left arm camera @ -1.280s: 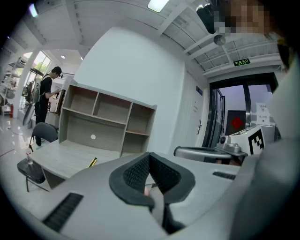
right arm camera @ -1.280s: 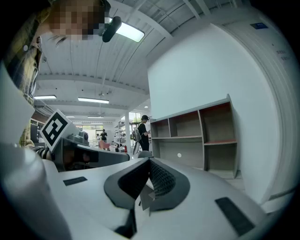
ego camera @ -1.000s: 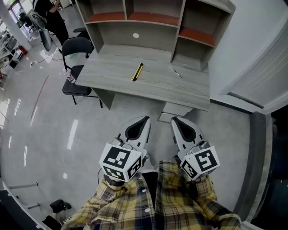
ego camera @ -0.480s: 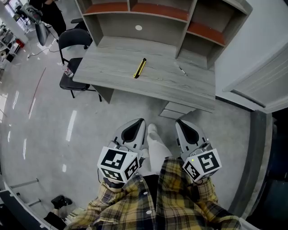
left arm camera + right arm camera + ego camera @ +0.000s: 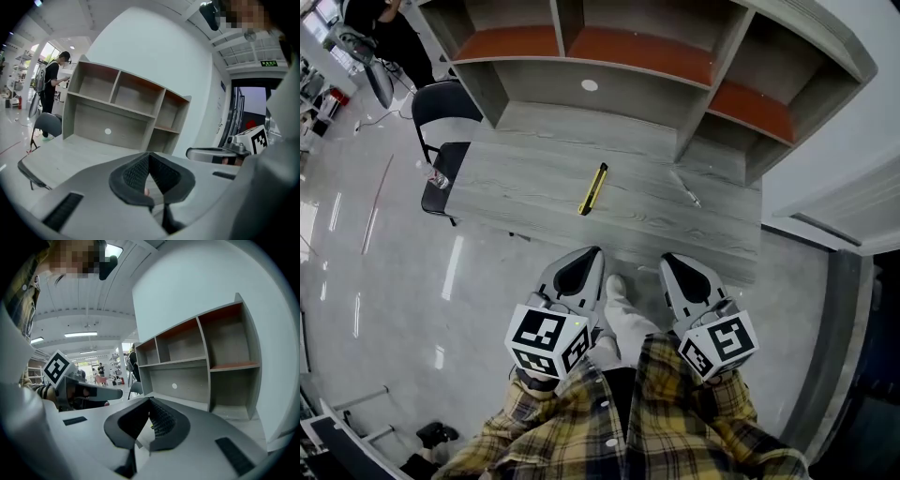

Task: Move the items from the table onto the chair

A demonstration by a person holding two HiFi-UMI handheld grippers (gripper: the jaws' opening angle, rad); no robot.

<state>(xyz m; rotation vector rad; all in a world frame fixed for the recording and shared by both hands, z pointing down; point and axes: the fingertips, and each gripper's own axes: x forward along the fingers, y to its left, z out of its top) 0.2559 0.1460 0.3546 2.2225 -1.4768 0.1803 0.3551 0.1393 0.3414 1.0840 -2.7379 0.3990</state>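
Observation:
A yellow and black utility knife (image 5: 592, 188) lies on the grey wooden desk (image 5: 534, 187), near its middle. A thin pen (image 5: 688, 193) lies further right on the desk. The black chair (image 5: 442, 131) stands at the desk's left end, with a clear bottle (image 5: 438, 175) on its seat. My left gripper (image 5: 589, 255) and right gripper (image 5: 672, 262) are held side by side just short of the desk's front edge, both shut and empty. In the left gripper view the chair (image 5: 44, 126) shows at the left beside the desk.
A shelf unit (image 5: 628, 56) with orange-lined compartments stands along the back of the desk. A person (image 5: 50, 86) stands beyond the chair. A white wall and a door (image 5: 853, 206) are to the right. Glossy floor (image 5: 375, 281) spreads to the left.
Both grippers have moved forward together toward the desk, which now lies much closer and larger in the head view. A white shoe has appeared between them.

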